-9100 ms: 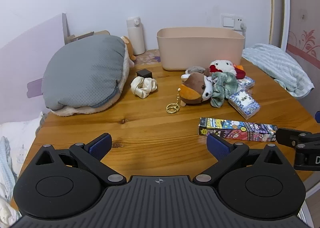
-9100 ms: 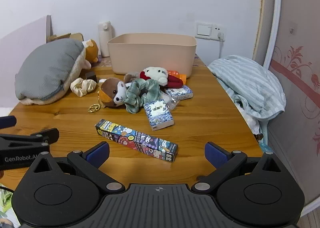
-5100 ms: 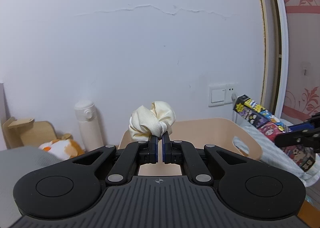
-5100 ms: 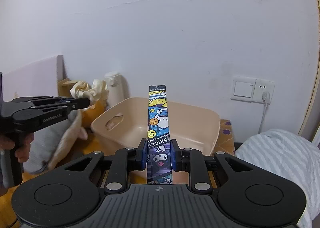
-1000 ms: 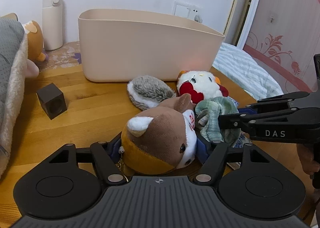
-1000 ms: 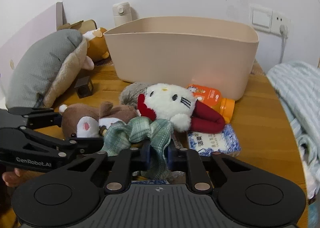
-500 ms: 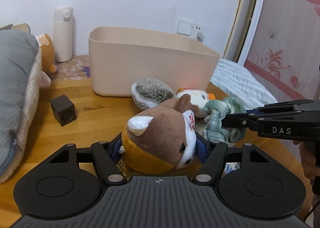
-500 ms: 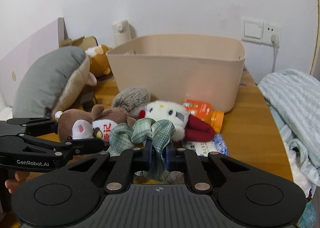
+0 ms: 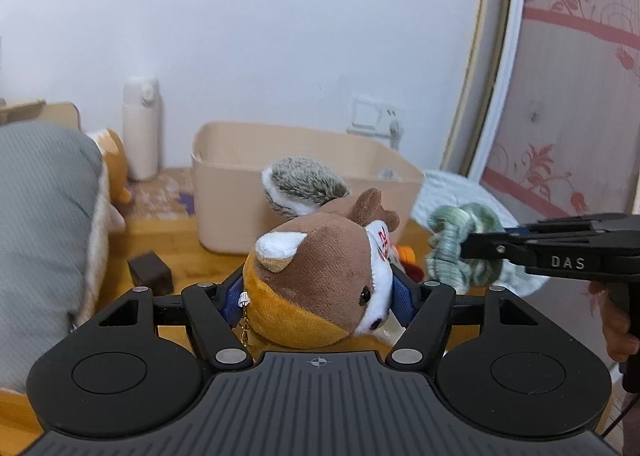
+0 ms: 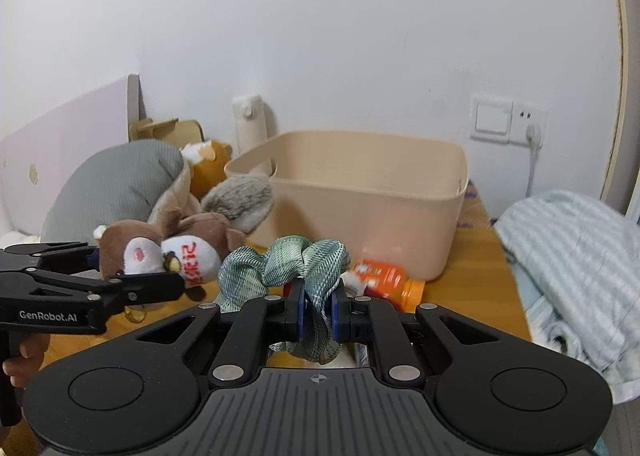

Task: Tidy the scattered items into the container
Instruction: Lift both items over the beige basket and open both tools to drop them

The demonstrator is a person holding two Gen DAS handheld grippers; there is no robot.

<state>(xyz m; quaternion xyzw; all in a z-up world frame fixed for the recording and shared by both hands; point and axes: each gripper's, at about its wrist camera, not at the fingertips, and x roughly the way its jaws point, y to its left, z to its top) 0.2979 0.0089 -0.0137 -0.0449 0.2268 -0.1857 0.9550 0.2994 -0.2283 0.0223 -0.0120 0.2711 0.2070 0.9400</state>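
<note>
Blue-padded fingers of the left gripper are clamped on either side of the head of a brown plush toy, which fills the gap between them; its grey bushy tail stands up behind, on the far side. The right gripper is pinched narrowly on a green plaid scrunchie, a fold of fabric caught between the pads while the rest of the loop bulges above and hangs below the fingers. Both loads appear raised off the wooden table, near the front wall of the beige container, which stands farther back against the white wall with its mouth open upward.

Handling, as judged: the plush toy is light and compressible, so a grip across the firm, stuffed head seems sound; its small metal chain dangles at the left finger and could snag on the rim. The scrunchie is soft, limp and nearly weightless; a pinch through gathered fabric should hold, though it may cling to the pads on release.

Remaining on the table just before the container is an orange bottle, lying on its side. Left of the container lie a large grey cushion and a small dark cube; a white flask stands at the far left.
</note>
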